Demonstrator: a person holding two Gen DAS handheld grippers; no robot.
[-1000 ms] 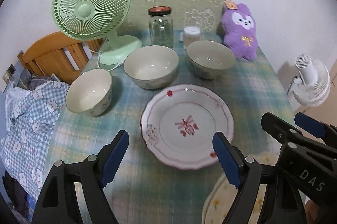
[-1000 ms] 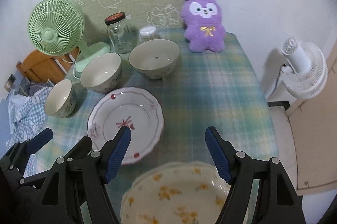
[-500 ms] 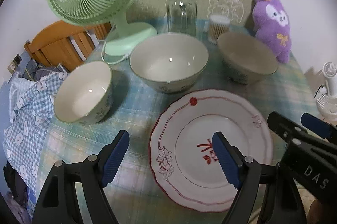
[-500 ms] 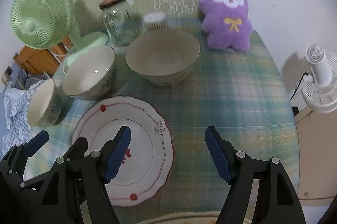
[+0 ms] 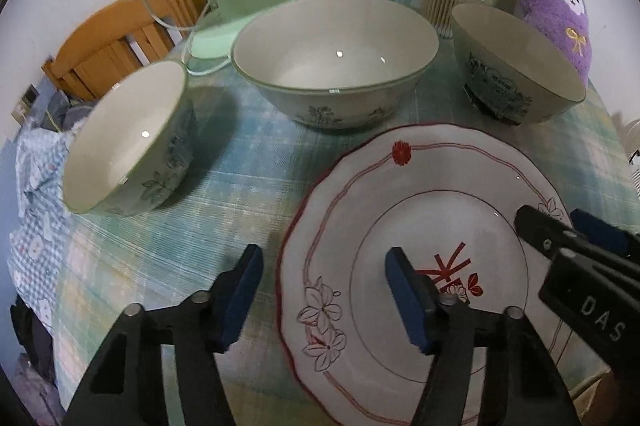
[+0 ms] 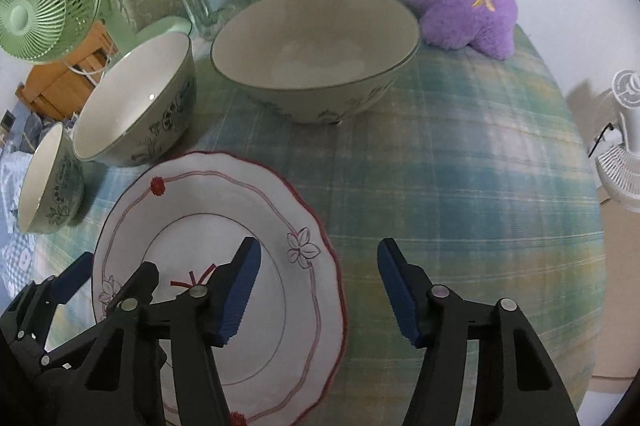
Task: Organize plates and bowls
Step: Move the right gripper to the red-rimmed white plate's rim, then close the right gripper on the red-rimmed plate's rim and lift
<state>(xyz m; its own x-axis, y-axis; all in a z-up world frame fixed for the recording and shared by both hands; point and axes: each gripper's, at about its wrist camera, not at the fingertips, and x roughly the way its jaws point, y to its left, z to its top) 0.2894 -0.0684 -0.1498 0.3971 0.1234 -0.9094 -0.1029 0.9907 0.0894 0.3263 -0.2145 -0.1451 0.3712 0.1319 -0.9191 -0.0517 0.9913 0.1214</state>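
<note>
While flat, plate [image 5: 420, 210] faces up

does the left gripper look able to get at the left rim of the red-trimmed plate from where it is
Probably yes. The left gripper straddles the plate's left rim, one pad outside on the tablecloth, one over the plate. Its jaws are closing, not yet pressing. Nothing lies between; the small bowl stands clear.
</note>
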